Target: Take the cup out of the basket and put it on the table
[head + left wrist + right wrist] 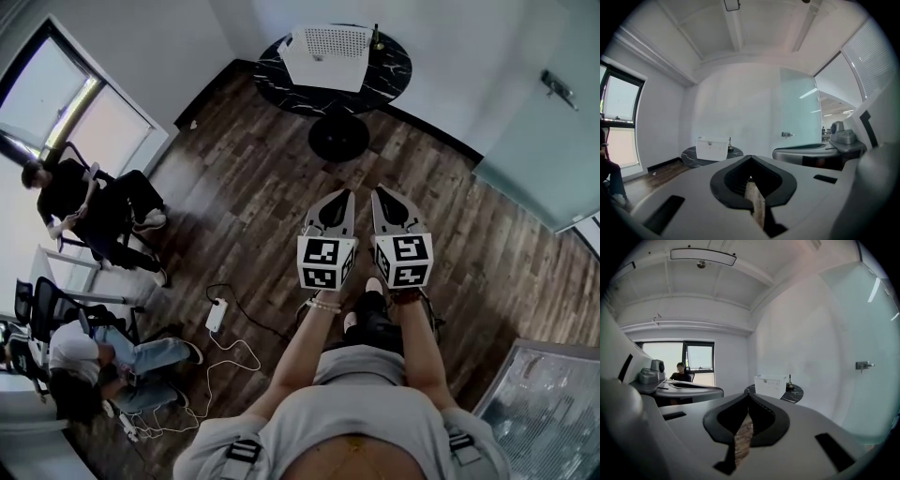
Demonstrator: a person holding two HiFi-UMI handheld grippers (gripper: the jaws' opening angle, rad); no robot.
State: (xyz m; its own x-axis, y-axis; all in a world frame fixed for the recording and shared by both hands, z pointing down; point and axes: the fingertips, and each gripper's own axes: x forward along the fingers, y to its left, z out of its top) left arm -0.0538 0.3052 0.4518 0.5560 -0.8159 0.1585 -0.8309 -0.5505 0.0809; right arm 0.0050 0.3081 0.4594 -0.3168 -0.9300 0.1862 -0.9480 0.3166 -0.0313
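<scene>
Facing the basket (325, 54) on the table (394, 70): left gripper (345, 193), right gripper (378, 191), both closed.

You cannot see into the white basket (325, 56) on the round tabletop (396, 70): at this range its contents are hidden. The small upright thing (377, 39) beside it is too small to name. The lower edge cuts off your torso (366, 422).
</scene>
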